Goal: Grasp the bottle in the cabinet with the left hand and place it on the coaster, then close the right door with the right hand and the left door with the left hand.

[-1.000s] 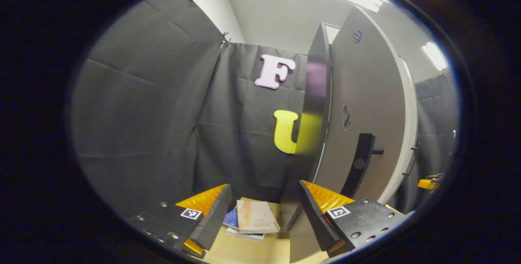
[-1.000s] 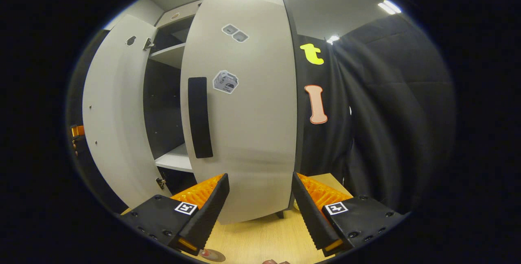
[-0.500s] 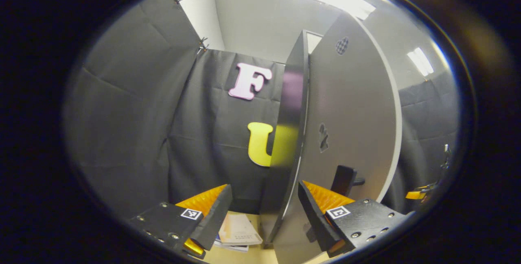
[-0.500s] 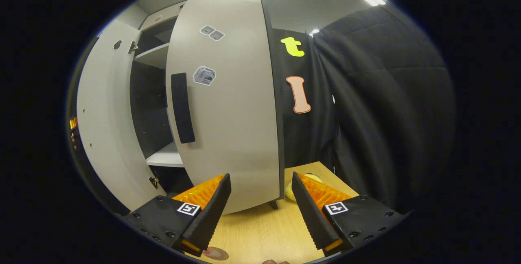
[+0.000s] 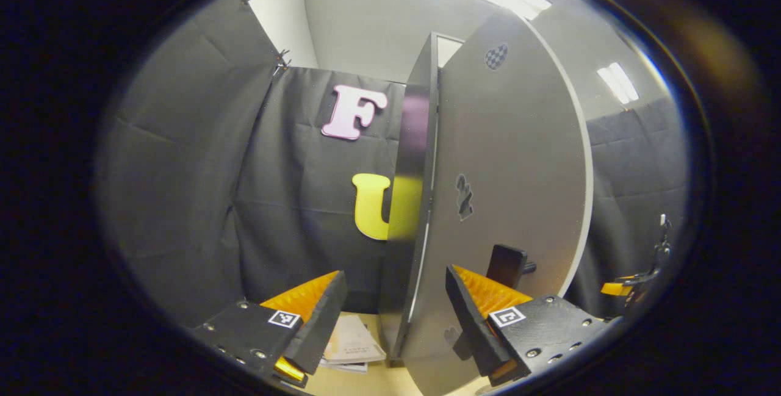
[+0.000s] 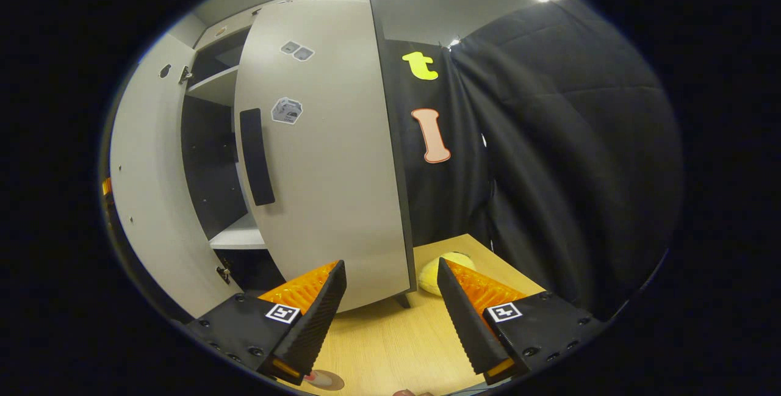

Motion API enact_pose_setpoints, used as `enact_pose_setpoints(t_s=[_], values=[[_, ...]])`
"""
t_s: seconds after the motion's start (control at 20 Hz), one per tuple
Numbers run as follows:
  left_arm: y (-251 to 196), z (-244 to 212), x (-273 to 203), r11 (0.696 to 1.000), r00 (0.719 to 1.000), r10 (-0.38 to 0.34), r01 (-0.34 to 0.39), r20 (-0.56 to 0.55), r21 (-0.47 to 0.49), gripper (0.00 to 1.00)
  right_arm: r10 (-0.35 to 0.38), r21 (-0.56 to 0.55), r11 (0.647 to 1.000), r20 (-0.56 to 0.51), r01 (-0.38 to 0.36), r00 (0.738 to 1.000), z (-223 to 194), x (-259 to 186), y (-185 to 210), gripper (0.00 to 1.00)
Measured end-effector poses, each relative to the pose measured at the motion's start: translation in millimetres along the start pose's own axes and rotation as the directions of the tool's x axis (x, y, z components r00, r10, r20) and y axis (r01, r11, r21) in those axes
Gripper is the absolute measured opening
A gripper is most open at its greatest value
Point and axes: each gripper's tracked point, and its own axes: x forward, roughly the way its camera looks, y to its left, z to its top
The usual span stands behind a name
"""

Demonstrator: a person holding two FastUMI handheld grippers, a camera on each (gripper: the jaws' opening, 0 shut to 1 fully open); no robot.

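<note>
In the left gripper view the left gripper (image 5: 390,316) hangs spread and empty, its fingers either side of the left door's (image 5: 506,188) near edge, with books (image 5: 352,347) lying on the table beyond. In the right gripper view the right gripper (image 6: 390,313) is spread and empty before the right door (image 6: 329,188), which stands partly ajar; the coaster (image 6: 323,379) lies on the wooden table (image 6: 390,347) near its left finger, and the bottle itself cannot be made out.

Booklets (image 5: 352,344) lie on table (image 6: 390,347) left of cabinet door (image 5: 506,188).

coaster (image 6: 324,379) cut by edge, books (image 5: 352,347) part hidden
</note>
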Motion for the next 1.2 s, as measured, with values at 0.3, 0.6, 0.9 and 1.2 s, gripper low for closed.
enact_pose_setpoints(t_s=[0.3, 0.6, 0.9, 1.2], values=[[-34.1, -4.5, 4.4, 1.000, 1.000, -0.022, 0.022, 0.002, 0.023, 0.96, -0.006, 0.009, 1.000, 0.000, 0.006, 1.000, -4.1, -2.4, -0.6, 0.95], [-51.7, 2.7, 2.6, 0.989, 0.999, 0.036, -0.037, 0.013, 0.145, 1.00, -0.024, 0.007, 1.000, 0.004, 0.024, 1.000, -7.0, -6.0, -7.7, 0.95], [-83.6, -1.9, 17.3, 0.976, 1.000, 0.005, -0.009, 0.018, 0.219, 1.00, -0.033, 0.015, 0.999, 0.003, 0.033, 0.999, -11.0, -7.7, -8.8, 0.96], [-120.1, -23.1, 49.8, 0.990, 0.999, -0.045, 0.045, 0.000, 0.135, 1.00, -0.078, 0.001, 0.997, 0.028, 0.078, 0.997, -4.1, -10.0, -20.4, 0.95]])
